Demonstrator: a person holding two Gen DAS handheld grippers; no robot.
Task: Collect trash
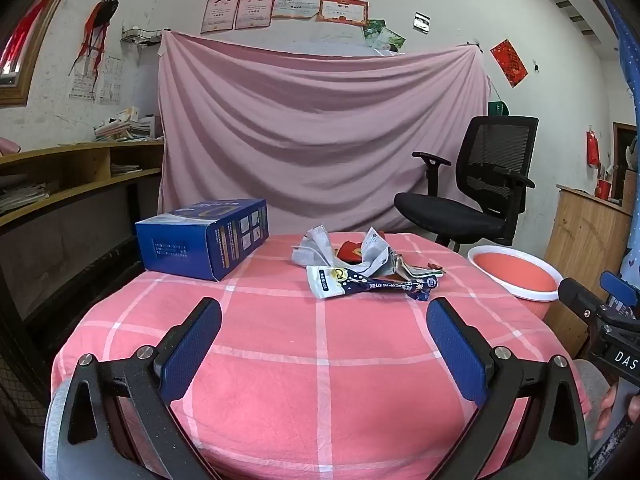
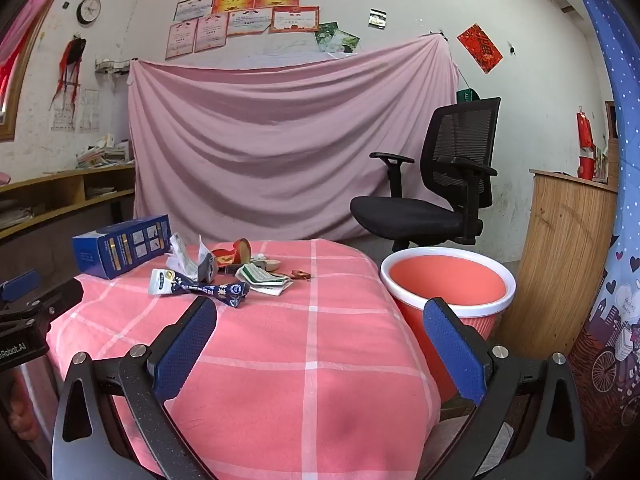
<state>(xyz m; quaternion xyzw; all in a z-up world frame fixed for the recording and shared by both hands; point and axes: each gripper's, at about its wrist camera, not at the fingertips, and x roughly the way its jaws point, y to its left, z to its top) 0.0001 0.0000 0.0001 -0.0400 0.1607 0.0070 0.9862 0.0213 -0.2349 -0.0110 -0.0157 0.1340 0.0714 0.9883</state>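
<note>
A pile of trash lies at the far middle of the table with the pink checked cloth [image 1: 320,360]: a blue and white wrapper [image 1: 368,282] in front, crumpled grey paper [image 1: 320,250] and a red packet [image 1: 352,251] behind. In the right wrist view the wrapper [image 2: 200,286] lies beside a green and white packet [image 2: 264,276]. A pink bin with a white rim [image 2: 448,280] stands right of the table, also in the left wrist view [image 1: 516,270]. My left gripper [image 1: 324,320] is open and empty above the near cloth. My right gripper [image 2: 320,320] is open and empty, short of the trash.
A blue box [image 1: 204,238] sits at the table's far left. A black office chair [image 2: 432,196] stands behind the bin before a pink hanging sheet [image 1: 320,132]. A wooden cabinet [image 2: 560,256] is at the right, wooden shelves [image 1: 60,176] at the left.
</note>
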